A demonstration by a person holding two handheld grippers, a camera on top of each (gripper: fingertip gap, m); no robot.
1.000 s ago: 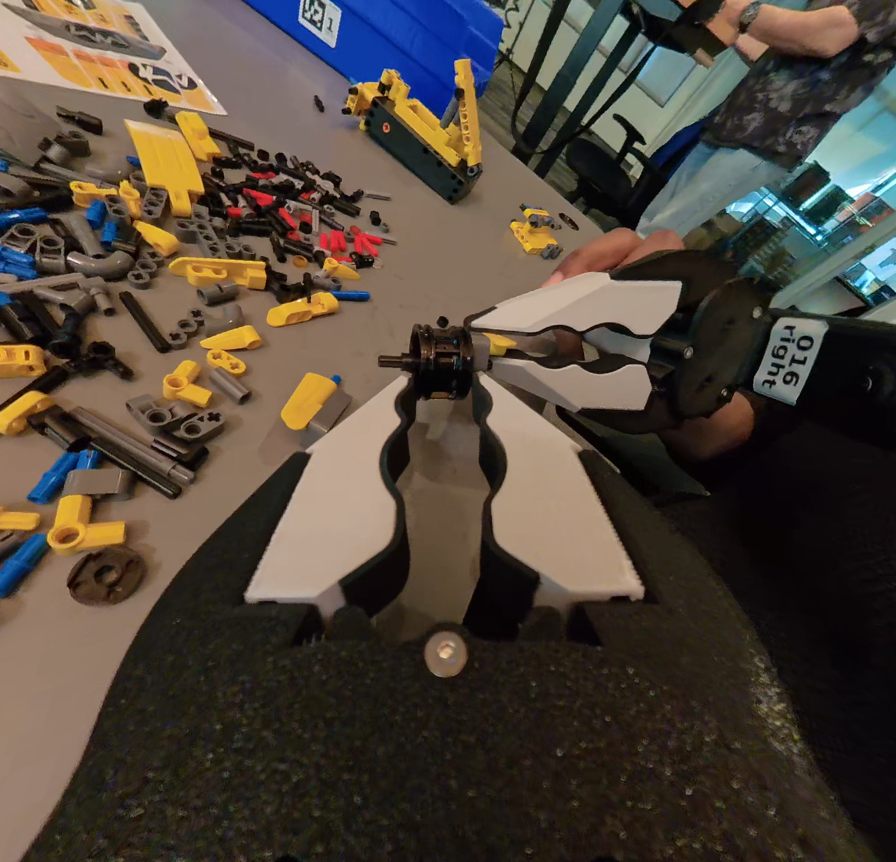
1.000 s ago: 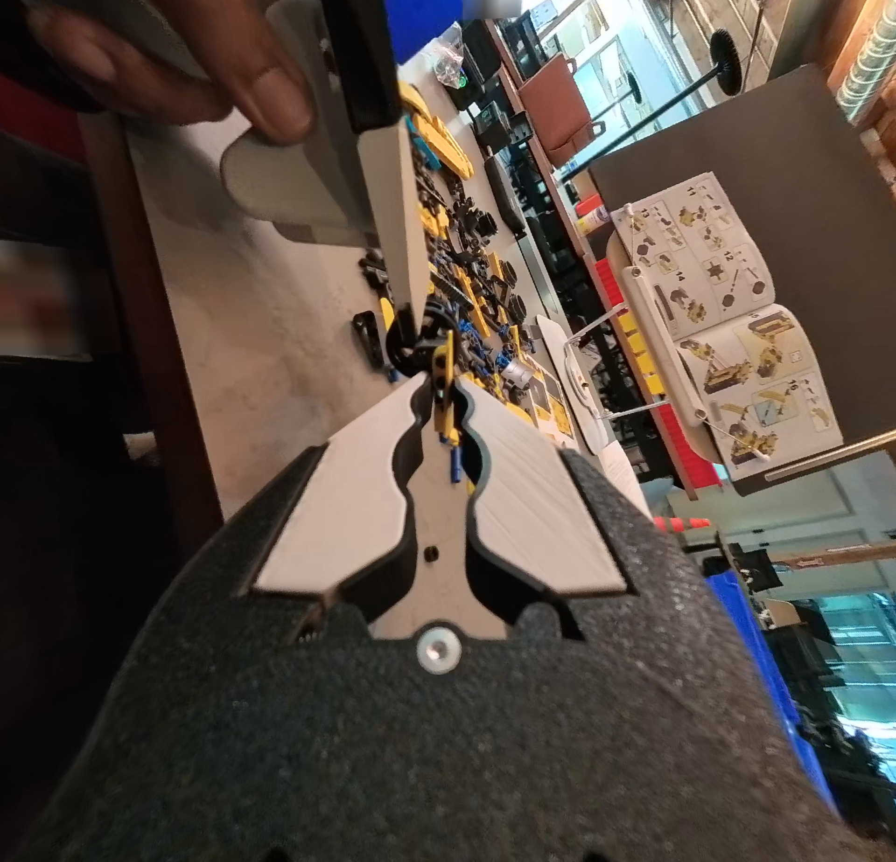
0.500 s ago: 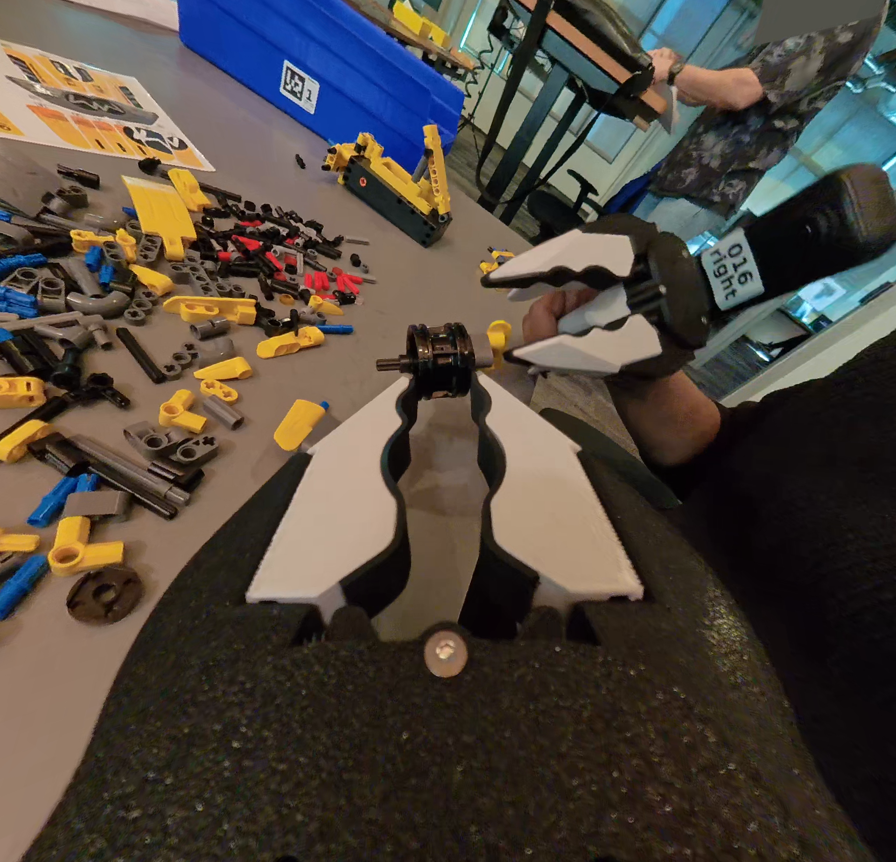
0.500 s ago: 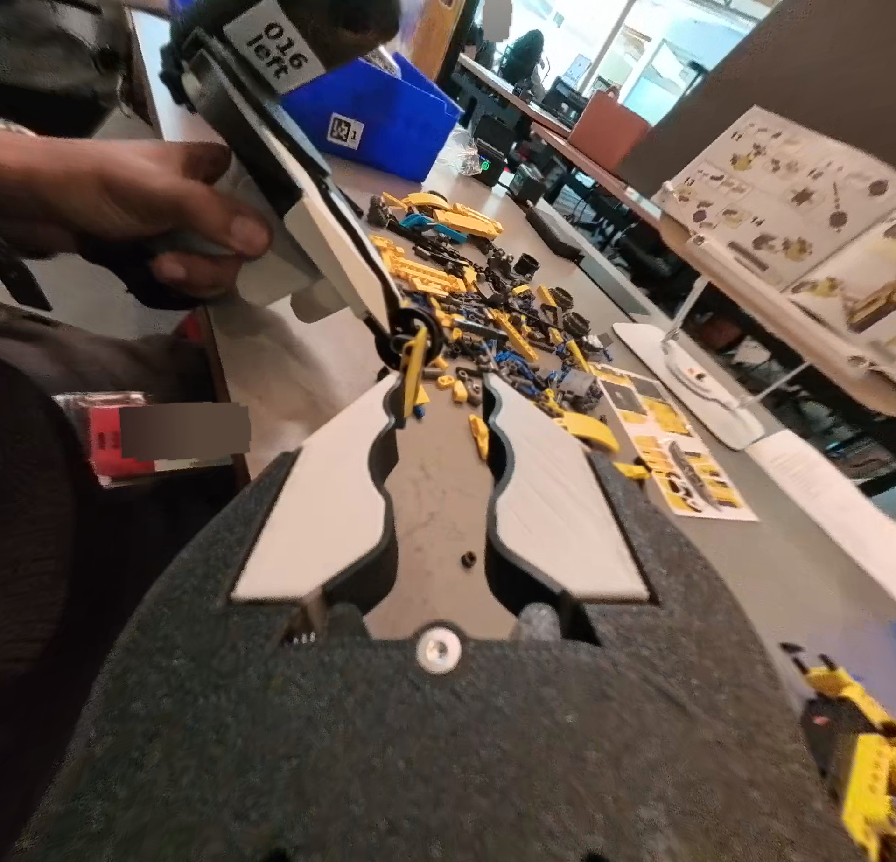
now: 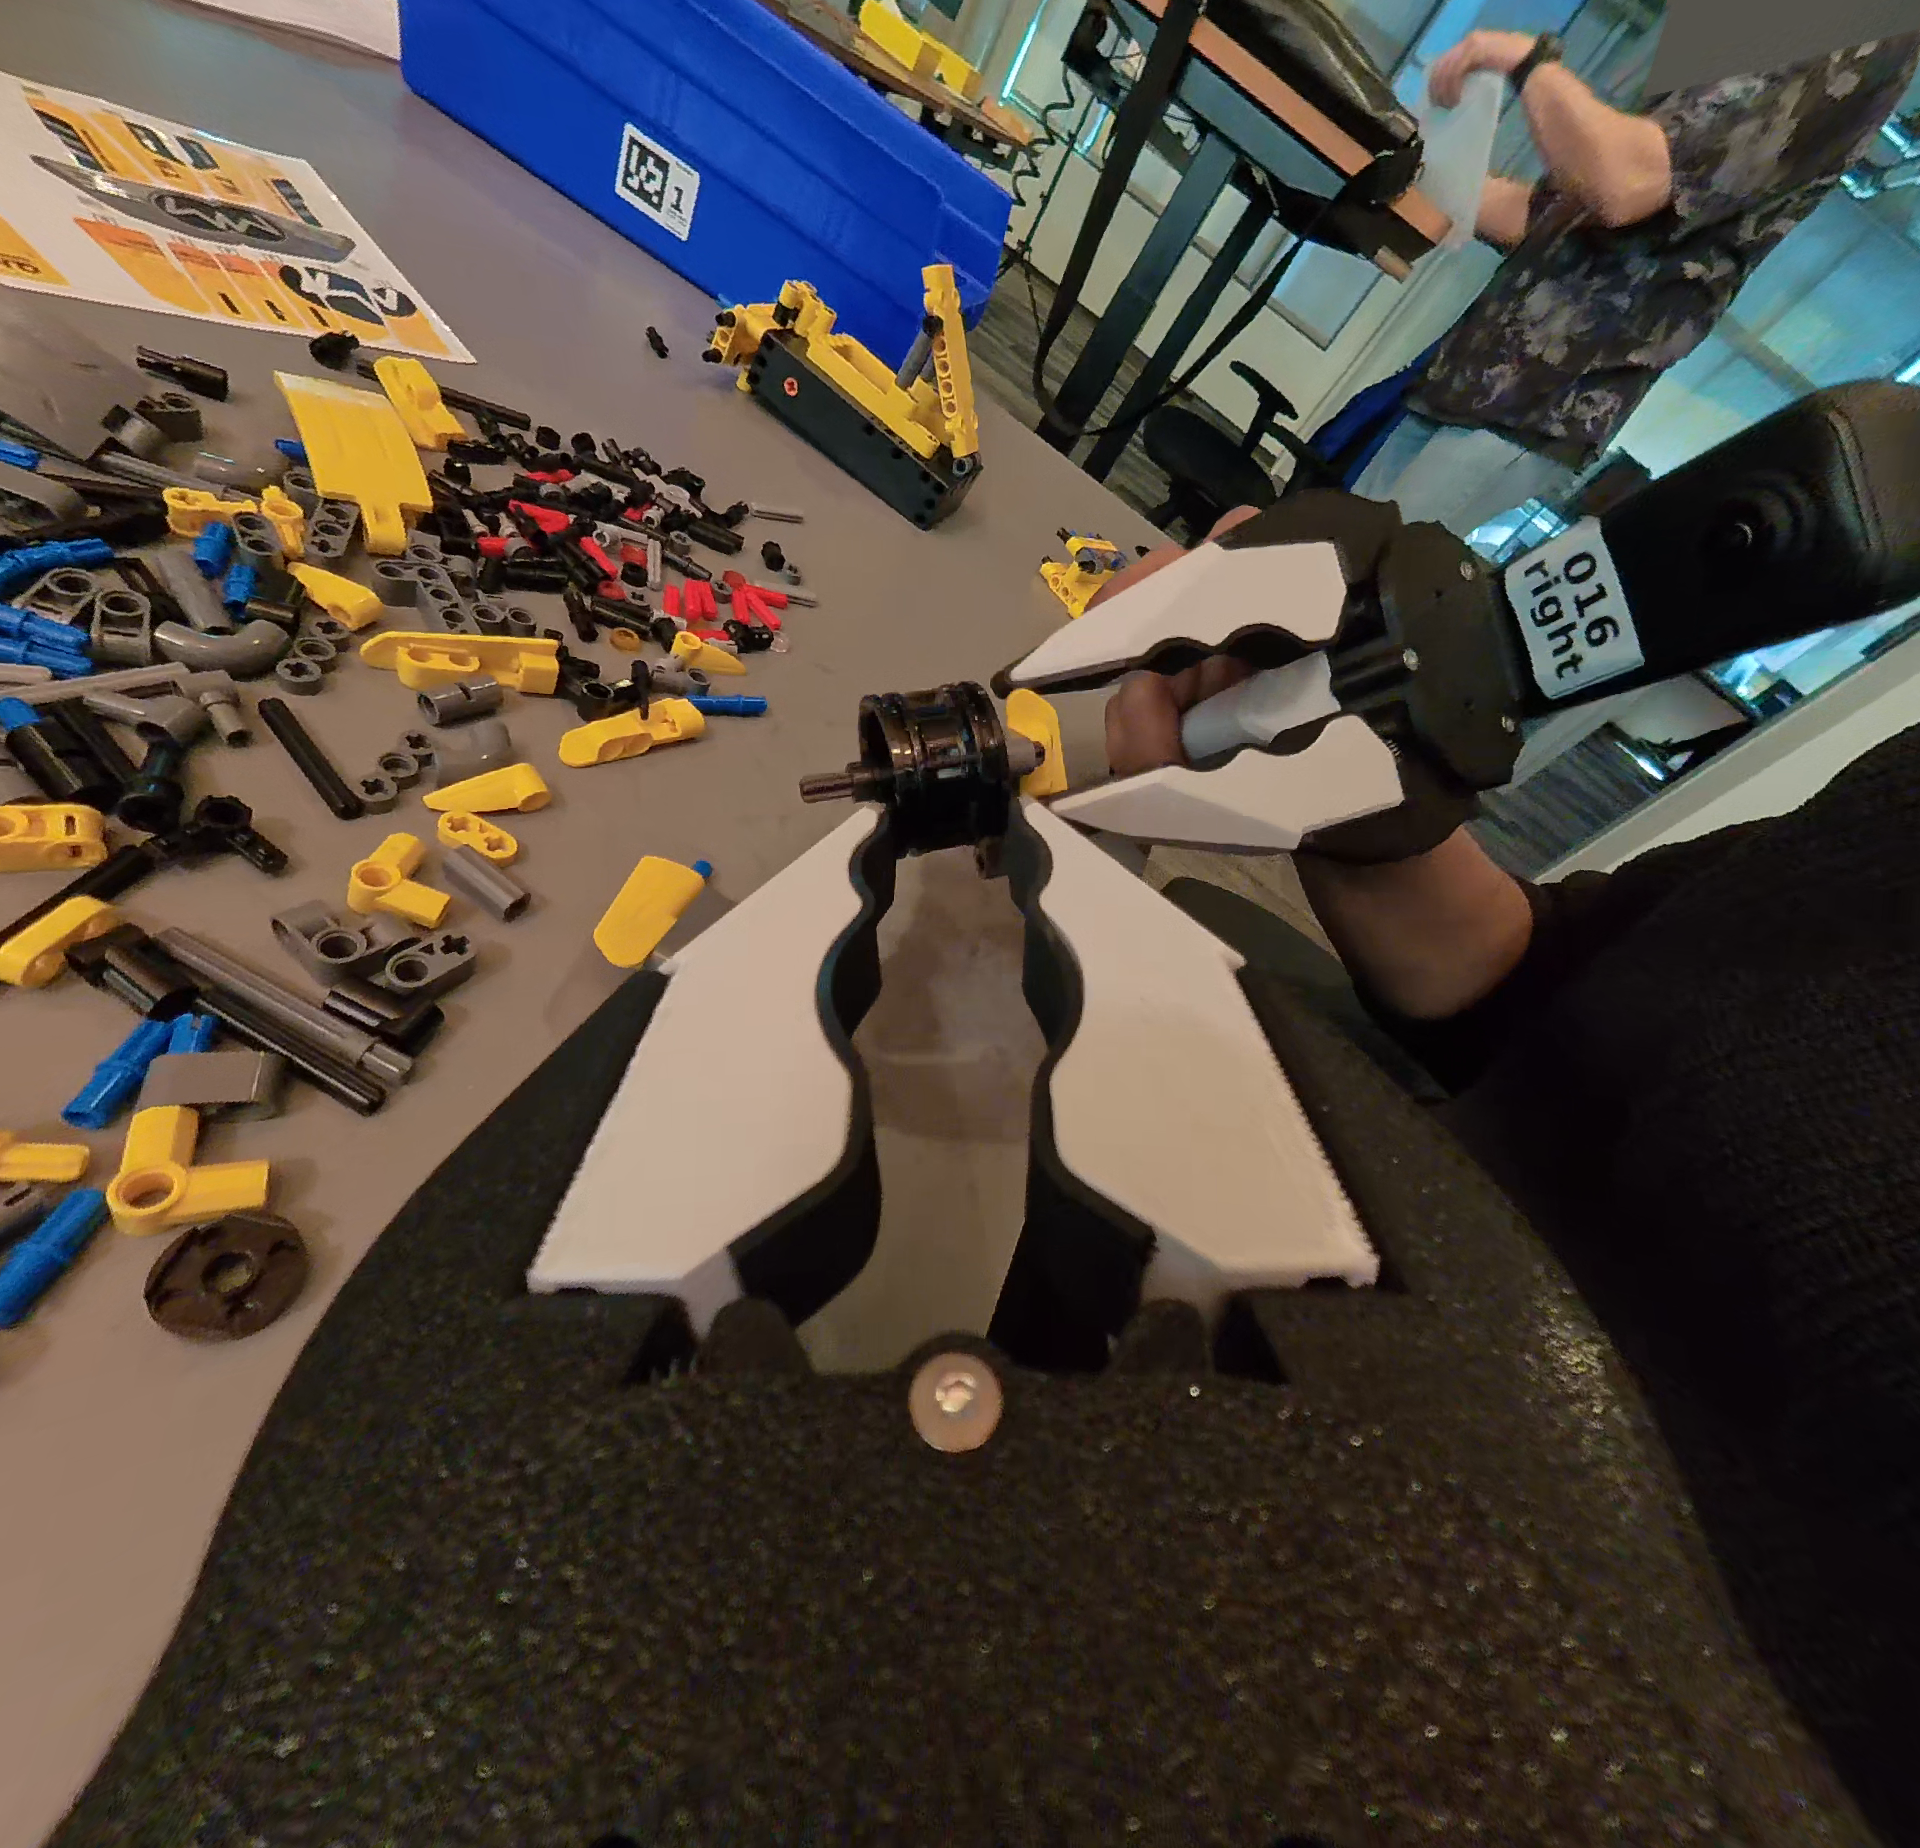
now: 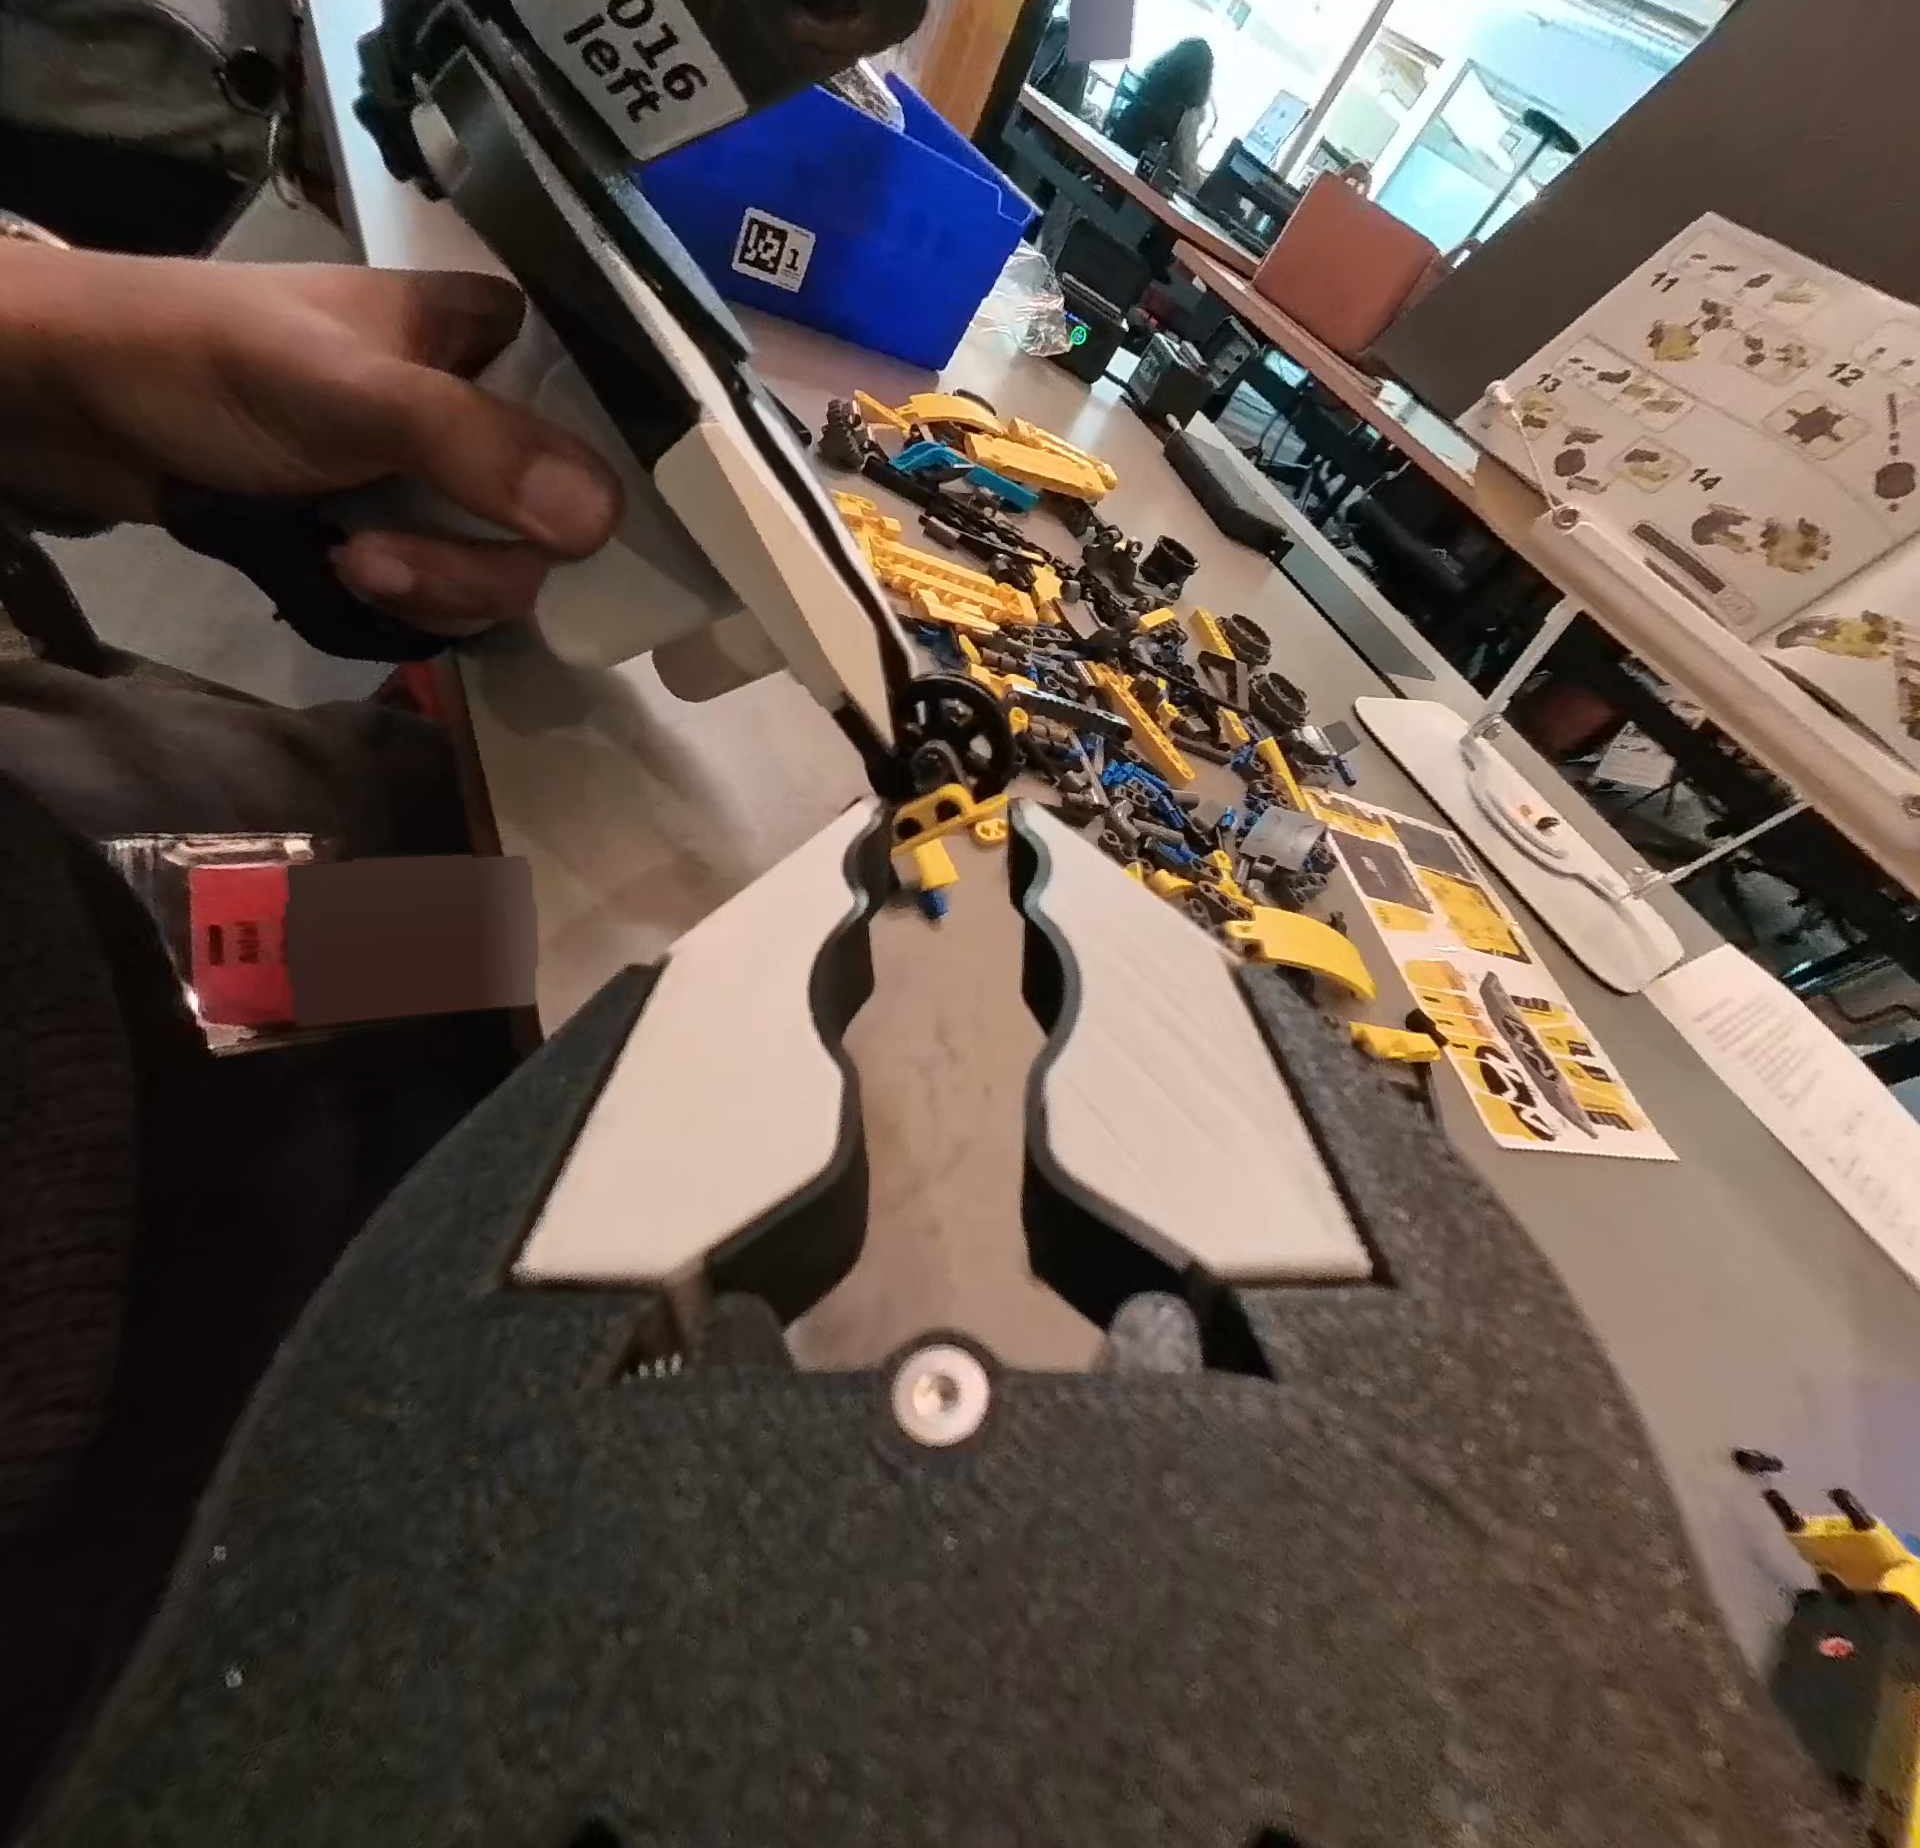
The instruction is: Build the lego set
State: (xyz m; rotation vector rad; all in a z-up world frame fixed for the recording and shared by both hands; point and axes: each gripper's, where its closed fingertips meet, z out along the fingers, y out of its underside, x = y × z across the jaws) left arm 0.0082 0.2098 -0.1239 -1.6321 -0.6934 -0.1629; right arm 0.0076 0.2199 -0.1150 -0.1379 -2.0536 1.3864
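Two hand-held grippers meet: our left hand-held gripper (image 5: 940,822) pinches the black wheel hub (image 5: 940,759), axle crosswise, while our right hand-held gripper (image 5: 1023,749), spread, straddles the yellow connector (image 5: 1039,749) beside that hub.

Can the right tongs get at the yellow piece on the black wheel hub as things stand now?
Probably yes: the right tongs are open around the yellow piece, which sticks out free beside the black wheel hub held by the left tongs; nothing lies between.
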